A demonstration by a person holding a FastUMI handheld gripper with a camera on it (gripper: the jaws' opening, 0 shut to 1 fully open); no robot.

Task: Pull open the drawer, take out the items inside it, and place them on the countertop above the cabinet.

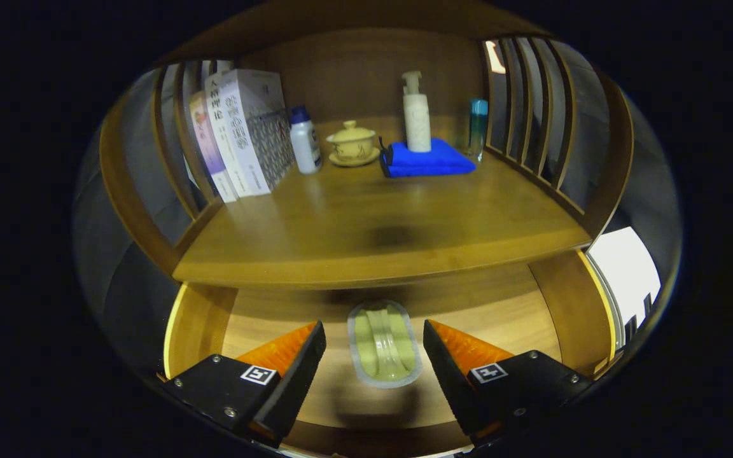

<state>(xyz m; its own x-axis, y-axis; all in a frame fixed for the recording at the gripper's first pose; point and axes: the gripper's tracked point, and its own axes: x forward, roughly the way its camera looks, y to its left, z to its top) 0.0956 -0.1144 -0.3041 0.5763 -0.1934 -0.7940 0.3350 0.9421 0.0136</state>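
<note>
One drawer stands pulled open beneath the countertop, exposing its floor for access. At 12 o'clock beyond the fingers, books, a blue cloth and a pump bottle occupy the countertop's rear, leaving the front free for placement. The gripper hovers with jaws spread, straddling the oval item between them, apparently lined up for pickup.

Open drawer below the desk.
A container lies in the drawer between the spread fingers; books left, pump bottle on a cloth right.
</note>
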